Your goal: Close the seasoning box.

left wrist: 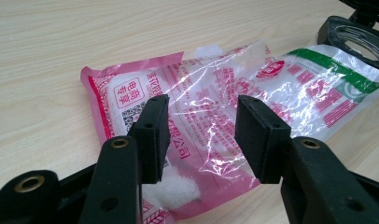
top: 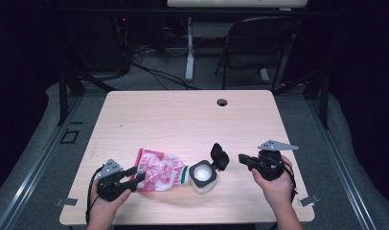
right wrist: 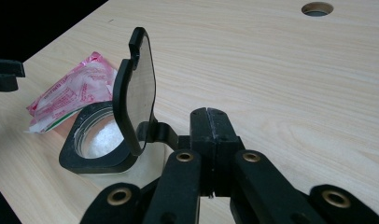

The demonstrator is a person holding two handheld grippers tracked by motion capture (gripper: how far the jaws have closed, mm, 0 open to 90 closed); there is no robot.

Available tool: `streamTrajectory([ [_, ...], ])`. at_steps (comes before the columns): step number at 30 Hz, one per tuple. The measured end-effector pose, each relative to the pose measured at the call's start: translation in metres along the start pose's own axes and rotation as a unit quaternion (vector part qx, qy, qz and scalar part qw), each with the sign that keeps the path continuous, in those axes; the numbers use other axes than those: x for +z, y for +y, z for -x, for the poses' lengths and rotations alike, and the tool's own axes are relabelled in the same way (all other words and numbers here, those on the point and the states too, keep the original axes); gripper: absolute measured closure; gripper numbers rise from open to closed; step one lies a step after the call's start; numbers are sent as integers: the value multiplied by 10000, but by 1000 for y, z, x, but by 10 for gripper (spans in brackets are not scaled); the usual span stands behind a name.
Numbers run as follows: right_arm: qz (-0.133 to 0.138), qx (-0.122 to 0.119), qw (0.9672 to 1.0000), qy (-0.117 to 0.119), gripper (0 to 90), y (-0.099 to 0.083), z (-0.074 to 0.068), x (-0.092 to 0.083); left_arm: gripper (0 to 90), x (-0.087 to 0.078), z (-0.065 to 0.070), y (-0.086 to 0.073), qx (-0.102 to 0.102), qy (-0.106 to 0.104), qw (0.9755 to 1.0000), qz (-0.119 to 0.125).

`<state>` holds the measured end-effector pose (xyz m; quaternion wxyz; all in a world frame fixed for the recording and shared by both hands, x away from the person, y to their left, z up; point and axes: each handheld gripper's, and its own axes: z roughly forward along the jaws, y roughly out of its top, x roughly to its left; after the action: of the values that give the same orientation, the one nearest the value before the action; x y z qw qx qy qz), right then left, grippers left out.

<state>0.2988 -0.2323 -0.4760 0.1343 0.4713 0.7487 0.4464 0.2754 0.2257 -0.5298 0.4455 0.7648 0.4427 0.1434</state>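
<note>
A pink and clear plastic bag (top: 159, 173) (left wrist: 215, 102) (right wrist: 71, 93) lies flat near the table's front edge, with white fluffy stuff (left wrist: 176, 189) inside it. My left gripper (top: 140, 175) (left wrist: 201, 105) is open at the bag's left end, and its jaws stand apart just over the film. To the right of the bag sits a small square container (top: 202, 177) (right wrist: 85, 163) holding white grains. Its black flip lid (top: 219, 155) (right wrist: 138, 88) stands up open. My right gripper (top: 243, 159) (right wrist: 210, 114) is shut with nothing between its jaws, right beside the lid's hinge.
A round cable hole (top: 222, 102) (right wrist: 317, 8) sits near the table's far edge. Behind the table stand a folding chair (top: 255, 43) and a white desk leg (top: 189, 52). Both hands are close to the front edge of the wooden table (top: 183, 120).
</note>
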Motion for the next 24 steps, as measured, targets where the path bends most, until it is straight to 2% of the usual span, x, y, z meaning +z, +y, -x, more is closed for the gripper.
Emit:
streamTrajectory([
  [24, 28, 16, 9999, 102, 900, 5, 2, 18, 544, -10, -3, -9, -110, 186, 9998, 23],
])
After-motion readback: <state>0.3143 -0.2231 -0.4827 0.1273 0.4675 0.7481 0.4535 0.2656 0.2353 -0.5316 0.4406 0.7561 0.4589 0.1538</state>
